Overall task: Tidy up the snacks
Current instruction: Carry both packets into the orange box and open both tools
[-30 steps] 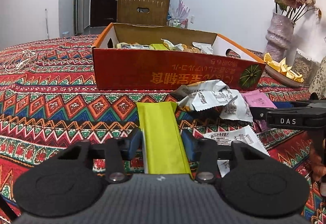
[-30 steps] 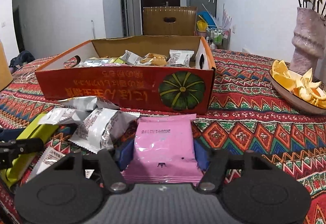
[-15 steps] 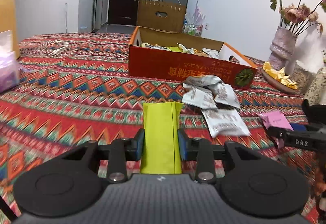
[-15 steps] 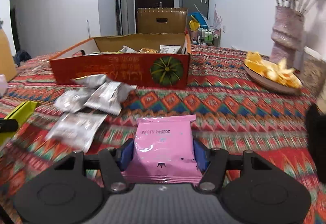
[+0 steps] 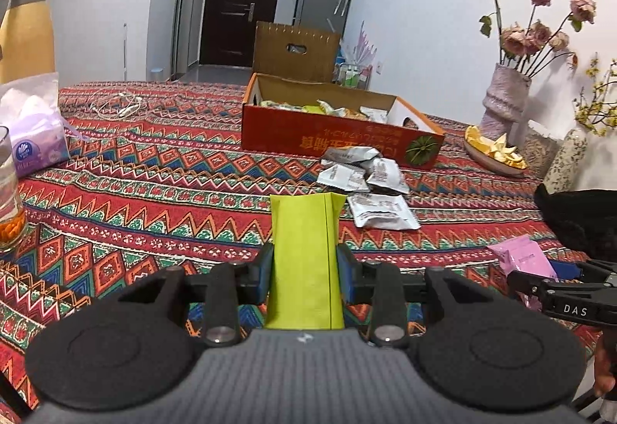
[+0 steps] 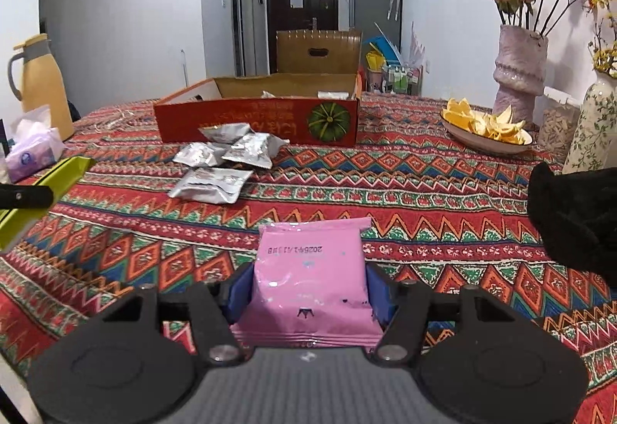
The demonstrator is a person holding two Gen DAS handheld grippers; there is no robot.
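A surface (image 6: 424,200) draped in a red, green and blue zigzag-patterned cloth fills both views. Toward its far edge sits a long, shallow red cardboard box (image 6: 246,123) with a green pumpkin printed on its near wall and brown inner walls; a few wrapped snacks lie inside it. Near the right edge stand a tall mauve ribbed vase of faded pink roses (image 6: 518,76) and, just in front of it, a shallow dish of orange peel (image 6: 486,132). At the left edge stand a yellow thermos jug with a grey handle (image 6: 40,84) and a soft lilac pack of tissues (image 6: 32,150). Just in front of the box, about mid-surface, lies a loose cluster of silver foil snack packets (image 6: 227,157), touching one another. The left tool (image 5: 304,267) pinches a long lime-green snack packet (image 5: 304,254) between its blue pads, the packet sticking forward above the cloth over the near part of the surface. The right tool (image 6: 308,291) grips a flat pink snack packet (image 6: 310,277) by its two sides, also off the cloth near the front edge. A black sleeve (image 6: 578,215) shows at the right edge.
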